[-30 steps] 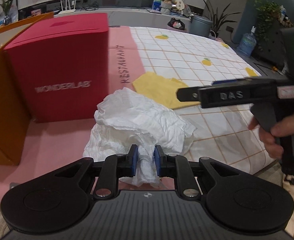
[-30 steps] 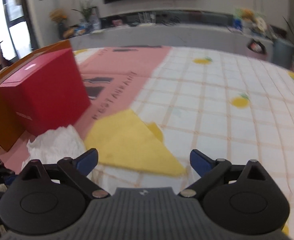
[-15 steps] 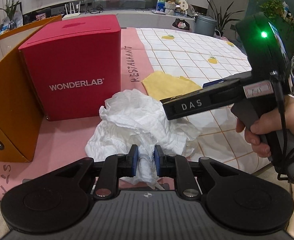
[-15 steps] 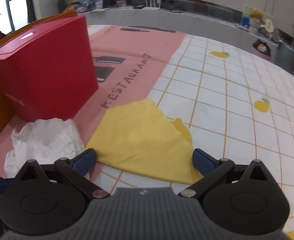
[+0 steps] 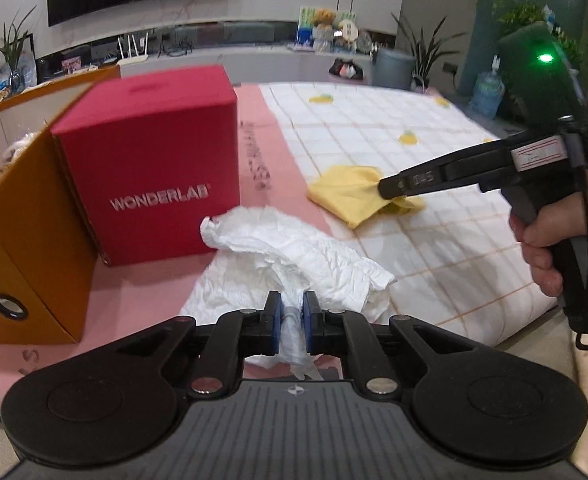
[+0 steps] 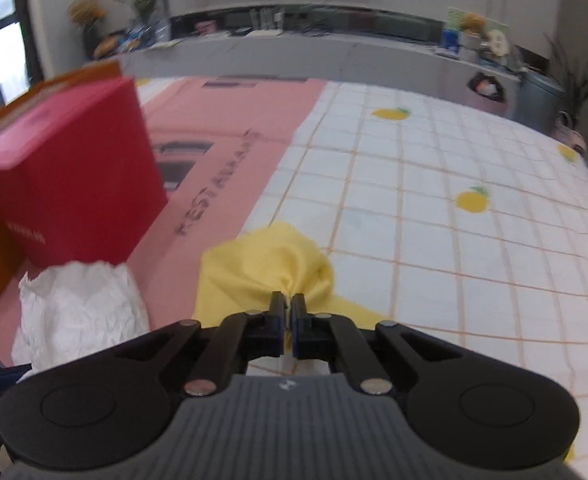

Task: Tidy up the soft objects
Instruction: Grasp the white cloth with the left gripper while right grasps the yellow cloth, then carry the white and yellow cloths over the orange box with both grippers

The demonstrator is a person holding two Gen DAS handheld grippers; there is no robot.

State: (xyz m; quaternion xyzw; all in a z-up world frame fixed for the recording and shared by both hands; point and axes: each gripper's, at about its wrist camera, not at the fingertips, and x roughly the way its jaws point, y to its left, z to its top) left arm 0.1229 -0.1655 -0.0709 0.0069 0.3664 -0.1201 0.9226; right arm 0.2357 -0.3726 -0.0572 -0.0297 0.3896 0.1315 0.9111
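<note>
At the bottom middle of the left wrist view, the left gripper point(image 5: 292, 316) had its black arms and blue pads closing on a thin twist of the white crinkly sheet point(image 5: 294, 256). The sheet was between the pads, and they pressed on it. It looked crumpled and papery, with many small folds, and it lay in a soft heap in the middle of the frame on the pink part of the tablecloth point(image 5: 141, 292).

In the right wrist view, the right gripper point(image 6: 288, 312) sat low in the middle with its fingers shut tight on the yellow cloth point(image 6: 265, 268). The cloth looked smooth and soft, bunched into folds at the pinch. It lay on the white checked part of the tablecloth, which had little yellow fruit shapes.

Further back, on the left, stood a red box point(image 5: 149, 160) with flat sides, sharp corners and white letters. An orange box point(image 5: 17, 236) of stiff card stood beside it, touching it.
</note>
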